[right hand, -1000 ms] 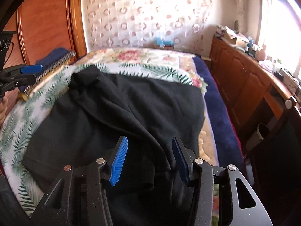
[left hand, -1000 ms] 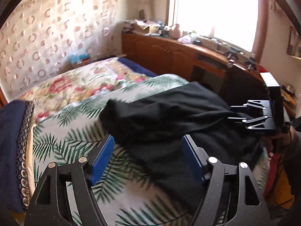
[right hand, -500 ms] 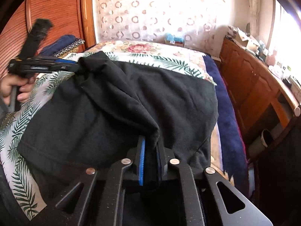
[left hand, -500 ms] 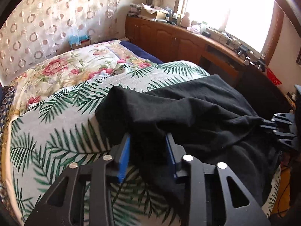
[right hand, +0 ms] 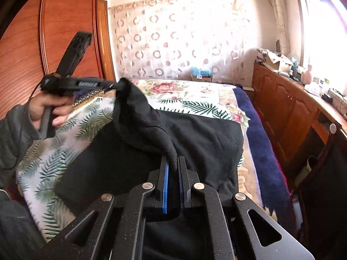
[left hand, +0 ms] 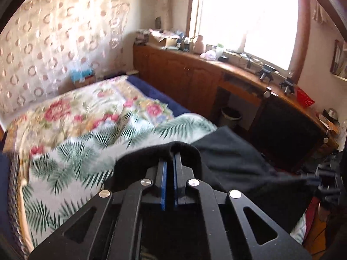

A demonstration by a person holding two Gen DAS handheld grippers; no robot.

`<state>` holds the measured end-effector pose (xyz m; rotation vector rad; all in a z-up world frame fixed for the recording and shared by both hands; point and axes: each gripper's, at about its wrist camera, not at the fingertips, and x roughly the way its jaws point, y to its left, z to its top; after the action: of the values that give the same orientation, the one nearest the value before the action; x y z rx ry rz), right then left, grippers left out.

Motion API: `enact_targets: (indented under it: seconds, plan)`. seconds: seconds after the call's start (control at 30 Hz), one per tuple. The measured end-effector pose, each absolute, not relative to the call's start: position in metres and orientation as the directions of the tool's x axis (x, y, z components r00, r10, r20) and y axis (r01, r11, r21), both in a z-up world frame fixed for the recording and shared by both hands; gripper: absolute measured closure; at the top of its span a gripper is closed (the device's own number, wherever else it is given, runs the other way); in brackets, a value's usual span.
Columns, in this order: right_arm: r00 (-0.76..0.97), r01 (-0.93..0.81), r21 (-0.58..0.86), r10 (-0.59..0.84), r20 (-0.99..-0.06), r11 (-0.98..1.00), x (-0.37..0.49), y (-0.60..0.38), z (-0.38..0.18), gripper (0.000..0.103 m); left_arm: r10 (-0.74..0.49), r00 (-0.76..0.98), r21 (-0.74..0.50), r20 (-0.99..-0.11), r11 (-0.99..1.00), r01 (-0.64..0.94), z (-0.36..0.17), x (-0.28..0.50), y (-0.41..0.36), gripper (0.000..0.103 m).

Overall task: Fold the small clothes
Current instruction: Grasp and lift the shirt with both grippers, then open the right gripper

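Both grippers clamp one edge of the black garment (right hand: pixel 195 134), lying on the palm-print bedspread (right hand: pixel 65 151). Left gripper (left hand: pixel 169 162) pinches one corner, right gripper (right hand: pixel 172 162) the other, fabric lifted between them. Judgement: keep the edge taut and level, carry it across evenly, lay corners matched before releasing.

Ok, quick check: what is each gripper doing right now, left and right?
Left gripper: closed, pinching a fold of the black garment.
Right gripper: closed, pinching another edge of the same garment.
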<state>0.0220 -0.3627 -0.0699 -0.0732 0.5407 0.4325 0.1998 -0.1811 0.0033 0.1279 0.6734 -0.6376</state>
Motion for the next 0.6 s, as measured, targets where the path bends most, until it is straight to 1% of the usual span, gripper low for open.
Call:
enact_targets:
  seconds: [0.1, 0.23, 0.27, 0.3, 0.33, 0.37, 0.4, 0.47, 0.5, 0.53, 0.57, 0.6]
  plan:
    - [0.773, -0.393, 0.062, 0.366, -0.518, 0.917, 0.006, -0.374, -0.069, 0.096, -0.520, 0.598, -0.075, -0.610, 0.789, 0.609, 0.017, 0.203, -0.202, 0.097]
    - [0.778, -0.350, 0.078, 0.336, -0.531, 0.933, -0.011, -0.391, -0.068, 0.096, -0.547, 0.587, -0.084, -0.598, 0.770, 0.632, 0.029, 0.208, -0.229, 0.097]
    - [0.778, -0.336, 0.082, 0.325, -0.537, 0.938, -0.014, -0.395, -0.069, 0.096, -0.551, 0.582, -0.090, -0.598, 0.767, 0.635, 0.030, 0.210, -0.236, 0.091]
    - [0.772, -0.325, 0.091, 0.320, -0.550, 0.941, -0.016, -0.402, -0.072, 0.096, -0.561, 0.569, -0.094, -0.601, 0.757, 0.647, 0.030, 0.211, -0.243, 0.083]
    - [0.755, -0.331, 0.104, 0.329, -0.568, 0.938, -0.017, -0.407, -0.077, 0.096, -0.565, 0.562, -0.091, -0.604, 0.749, 0.656, 0.028, 0.211, -0.249, 0.064]
    - [0.746, -0.323, 0.107, 0.323, -0.582, 0.940, -0.017, -0.409, -0.082, 0.096, -0.569, 0.555, -0.088, -0.606, 0.742, 0.665, 0.026, 0.210, -0.251, 0.054]
    - [0.746, -0.294, 0.108, 0.298, -0.595, 0.950, -0.012, -0.413, -0.088, 0.096, -0.573, 0.549, -0.085, -0.608, 0.735, 0.673, 0.024, 0.208, -0.253, 0.052]
    - [0.745, -0.254, 0.100, 0.261, -0.614, 0.962, -0.009, -0.421, -0.097, 0.096, -0.574, 0.545, -0.080, -0.611, 0.730, 0.679, 0.020, 0.206, -0.252, 0.043]
    - [0.753, -0.226, 0.090, 0.232, -0.616, 0.970, -0.007, -0.425, -0.098, 0.095, -0.569, 0.547, -0.076, -0.614, 0.733, 0.676, 0.017, 0.204, -0.249, 0.040]
    - [0.756, -0.202, 0.094, 0.216, -0.618, 0.975, -0.005, -0.428, -0.097, 0.089, -0.562, 0.550, -0.071, -0.618, 0.736, 0.673, 0.015, 0.204, -0.246, 0.036]
    - [0.755, -0.189, 0.101, 0.210, -0.621, 0.977, -0.004, -0.431, -0.096, 0.085, -0.553, 0.552, -0.067, -0.624, 0.741, 0.668, 0.011, 0.205, -0.239, 0.032]
    - [0.760, -0.183, 0.094, 0.201, -0.618, 0.979, -0.003, -0.431, -0.093, 0.079, -0.547, 0.554, -0.064, -0.627, 0.745, 0.664, 0.009, 0.205, -0.236, 0.030]
